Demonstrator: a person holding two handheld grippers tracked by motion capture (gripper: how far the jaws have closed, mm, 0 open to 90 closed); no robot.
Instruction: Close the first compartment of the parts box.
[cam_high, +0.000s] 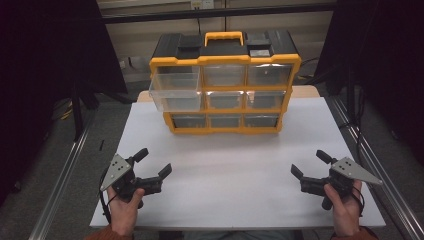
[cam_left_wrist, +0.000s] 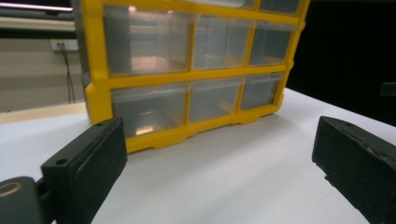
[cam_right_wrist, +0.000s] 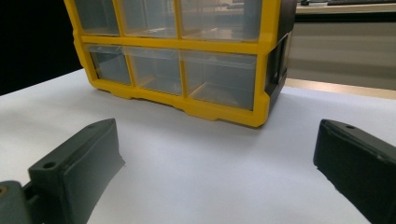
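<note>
High view: left gripper (cam_high: 153, 164) and right gripper (cam_high: 307, 164) rest low on the white table (cam_high: 225, 170), jaws spread, empty; drawer organizer (cam_high: 225, 82) stands well ahead of both, its middle-left drawer (cam_high: 176, 99) pulled out.
Left gripper view: jaws wide apart; organizer beyond them, untouched.
Right gripper view: jaws wide apart, aimed at organizer's lower drawers, probably readying an approach.

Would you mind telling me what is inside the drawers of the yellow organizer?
The yellow organizer has nine clear drawers; those in the gripper views look empty, with only dividers visible. The top-left drawer is pulled out. Glare prevents a check of the rest.
</note>
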